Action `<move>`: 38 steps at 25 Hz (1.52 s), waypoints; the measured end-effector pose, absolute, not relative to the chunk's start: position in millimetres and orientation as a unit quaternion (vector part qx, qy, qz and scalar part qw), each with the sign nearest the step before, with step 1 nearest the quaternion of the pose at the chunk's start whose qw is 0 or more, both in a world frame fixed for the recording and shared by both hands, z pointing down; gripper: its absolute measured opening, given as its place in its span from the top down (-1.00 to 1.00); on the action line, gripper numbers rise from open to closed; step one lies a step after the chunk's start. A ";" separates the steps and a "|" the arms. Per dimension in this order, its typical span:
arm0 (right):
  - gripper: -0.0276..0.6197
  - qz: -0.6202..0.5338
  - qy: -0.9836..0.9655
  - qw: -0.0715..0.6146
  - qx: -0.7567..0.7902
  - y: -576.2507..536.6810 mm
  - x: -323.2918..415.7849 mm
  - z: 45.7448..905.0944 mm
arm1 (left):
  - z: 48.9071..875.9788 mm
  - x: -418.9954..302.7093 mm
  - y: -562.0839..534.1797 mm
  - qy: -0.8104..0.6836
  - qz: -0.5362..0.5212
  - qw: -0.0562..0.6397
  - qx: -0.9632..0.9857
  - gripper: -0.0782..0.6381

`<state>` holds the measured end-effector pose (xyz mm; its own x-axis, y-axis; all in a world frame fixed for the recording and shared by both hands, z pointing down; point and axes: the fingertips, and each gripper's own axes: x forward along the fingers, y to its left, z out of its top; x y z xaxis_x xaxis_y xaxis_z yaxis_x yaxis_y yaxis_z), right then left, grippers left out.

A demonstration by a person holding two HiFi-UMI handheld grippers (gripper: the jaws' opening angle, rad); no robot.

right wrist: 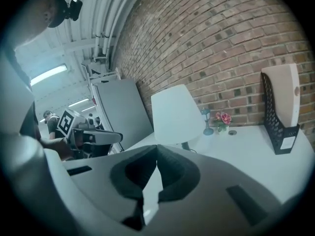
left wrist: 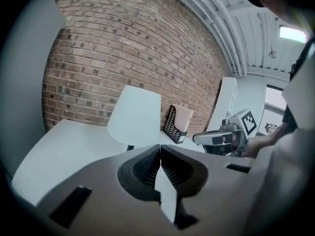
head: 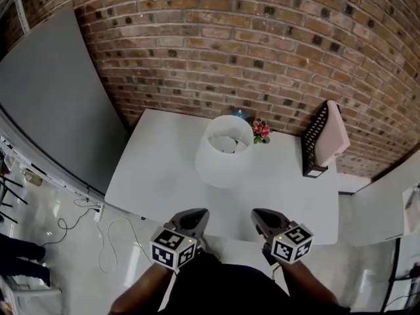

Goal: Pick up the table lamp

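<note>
Item: white cone-shaded table lamp [head: 224, 151], frame centre, on white counter [head: 154, 169]. My left gripper [head: 190, 219] and right gripper [head: 264, 219], lower frame: jaws closed, empty. I should open both before flanking the lamp.

The light here is even and soft and comes from overhead. A ceiling strip light [left wrist: 293, 33] glows almost blown-out at two o'clock in the left gripper view, and a second strip light [right wrist: 49, 75] shines at ten o'clock in the right gripper view. The white bench [head: 164, 169] looks bright, and the shading on it is faint and soft-edged. The table lamp [head: 224, 151] is pale grey on its near side. The brick wall [head: 262, 38] bows strongly toward every edge, and both gripper views sit inside a black rounded border. Close to the lens, the left tool [left wrist: 160, 154] and right tool [right wrist: 157, 154] look slightly out of focus, while things farther off are fairly crisp.
</note>
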<state>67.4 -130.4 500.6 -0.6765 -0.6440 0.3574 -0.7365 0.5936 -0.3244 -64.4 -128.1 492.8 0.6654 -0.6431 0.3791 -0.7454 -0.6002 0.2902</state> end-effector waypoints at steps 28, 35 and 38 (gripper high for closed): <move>0.90 0.234 -0.845 0.040 0.480 -240.0 62.5 480.0 | 486.0 -121.5 -252.5 -0.367 0.106 0.213 0.899 0.77; 0.90 0.253 -0.852 0.034 0.456 -253.6 78.4 482.5 | 477.4 -114.5 -261.5 -0.405 0.070 0.232 0.882 0.77; 0.90 0.255 -0.858 0.034 0.445 -258.1 82.8 482.3 | 475.5 -110.9 -262.1 -0.416 0.052 0.245 0.874 0.77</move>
<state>82.8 -258.1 482.3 -0.6019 -0.7461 0.2847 -0.7806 0.4745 -0.4069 -110.9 -262.1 475.5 0.6484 -0.7021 0.2944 -0.7528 -0.5336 0.3853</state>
